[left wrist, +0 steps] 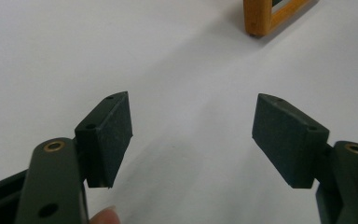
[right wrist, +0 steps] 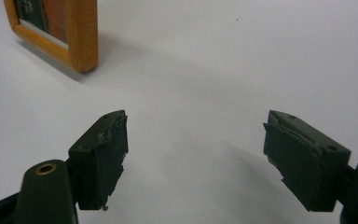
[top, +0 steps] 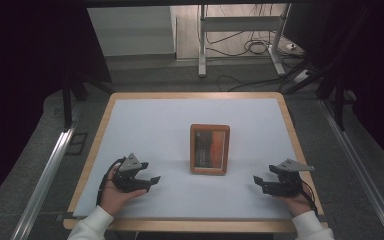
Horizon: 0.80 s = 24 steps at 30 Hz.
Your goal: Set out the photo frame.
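Picture frame lies flat mid-table, between both grippers, apart from each. Left gripper & right gripper: jaws wide, nothing in them. I'd approach w/ both low, pinch opposite edges squarely, lift evenly.

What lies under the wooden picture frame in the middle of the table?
The orange-brown wooden picture frame lies flat on the white sheet covering the wood-edged table. The patch of sheet directly beneath the frame is covered, so anything there cannot be seen.
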Each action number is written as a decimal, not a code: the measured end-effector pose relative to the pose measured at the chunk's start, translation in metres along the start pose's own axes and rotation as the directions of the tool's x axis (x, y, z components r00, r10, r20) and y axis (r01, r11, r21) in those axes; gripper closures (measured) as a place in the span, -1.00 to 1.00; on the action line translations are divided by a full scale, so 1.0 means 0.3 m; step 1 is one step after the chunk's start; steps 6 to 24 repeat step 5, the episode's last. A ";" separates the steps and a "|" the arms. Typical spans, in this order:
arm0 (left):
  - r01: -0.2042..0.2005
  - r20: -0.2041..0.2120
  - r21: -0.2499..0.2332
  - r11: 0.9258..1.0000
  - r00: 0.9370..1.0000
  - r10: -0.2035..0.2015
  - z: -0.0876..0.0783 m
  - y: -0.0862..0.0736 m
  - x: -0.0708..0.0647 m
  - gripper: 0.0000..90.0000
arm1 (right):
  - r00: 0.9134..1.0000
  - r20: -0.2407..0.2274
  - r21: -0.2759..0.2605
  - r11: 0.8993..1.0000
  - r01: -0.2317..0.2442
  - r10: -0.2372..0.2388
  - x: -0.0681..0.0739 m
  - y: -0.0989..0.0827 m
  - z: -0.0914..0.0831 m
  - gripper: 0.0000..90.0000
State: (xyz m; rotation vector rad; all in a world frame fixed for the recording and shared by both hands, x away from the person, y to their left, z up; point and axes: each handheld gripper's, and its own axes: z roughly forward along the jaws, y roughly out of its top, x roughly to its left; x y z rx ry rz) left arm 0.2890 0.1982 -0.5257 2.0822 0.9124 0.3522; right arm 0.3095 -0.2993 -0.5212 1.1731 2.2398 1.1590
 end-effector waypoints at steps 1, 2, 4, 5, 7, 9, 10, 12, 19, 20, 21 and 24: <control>-0.002 0.002 -0.001 1.000 1.000 0.002 -0.001 0.000 0.000 -0.38 | 1.000 0.003 -0.002 1.000 -0.006 0.006 0.000 -0.001 -0.001 -0.51; -0.005 0.003 -0.001 1.000 1.000 0.005 0.000 0.000 0.000 -0.38 | 1.000 0.003 -0.002 1.000 -0.006 0.006 0.000 -0.001 -0.001 -0.51; -0.013 0.007 0.003 1.000 1.000 0.013 0.002 -0.001 -0.001 -0.38 | 1.000 0.010 -0.005 1.000 -0.004 0.004 0.004 0.001 -0.003 -0.51; -0.015 0.009 0.004 1.000 1.000 0.015 0.002 -0.001 -0.002 -0.38 | 1.000 0.010 -0.005 1.000 -0.004 0.004 0.004 0.001 -0.003 -0.51; -0.015 0.009 0.004 1.000 1.000 0.015 0.002 -0.001 -0.002 -0.38 | 1.000 0.010 -0.005 1.000 -0.004 0.004 0.004 0.001 -0.003 -0.51; -0.015 0.009 0.004 1.000 1.000 0.015 0.002 -0.001 -0.002 -0.38 | 1.000 0.010 -0.005 1.000 -0.004 0.004 0.004 0.001 -0.003 -0.51; -0.015 0.009 0.004 1.000 1.000 0.015 0.002 -0.001 -0.002 -0.38 | 1.000 0.010 -0.005 1.000 -0.004 0.004 0.004 0.001 -0.003 -0.51; -0.015 0.009 0.004 1.000 1.000 0.015 0.002 -0.001 -0.002 -0.38 | 1.000 0.010 -0.005 1.000 -0.004 0.004 0.004 0.001 -0.003 -0.51; -0.015 0.009 0.004 1.000 1.000 0.015 0.002 -0.001 -0.002 -0.38 | 1.000 0.010 -0.005 1.000 -0.004 0.004 0.004 0.001 -0.003 -0.51; -0.015 0.009 0.004 1.000 1.000 0.015 0.002 -0.001 -0.002 -0.38 | 1.000 0.010 -0.005 1.000 -0.004 0.004 0.004 0.001 -0.003 -0.51; -0.015 0.009 0.004 1.000 1.000 0.015 0.002 -0.001 -0.002 -0.38 | 1.000 0.010 -0.005 1.000 -0.004 0.004 0.004 0.001 -0.003 -0.51; -0.015 0.009 0.004 1.000 1.000 0.015 0.002 -0.001 -0.002 -0.38 | 1.000 0.010 -0.005 1.000 -0.004 0.004 0.004 0.001 -0.003 -0.51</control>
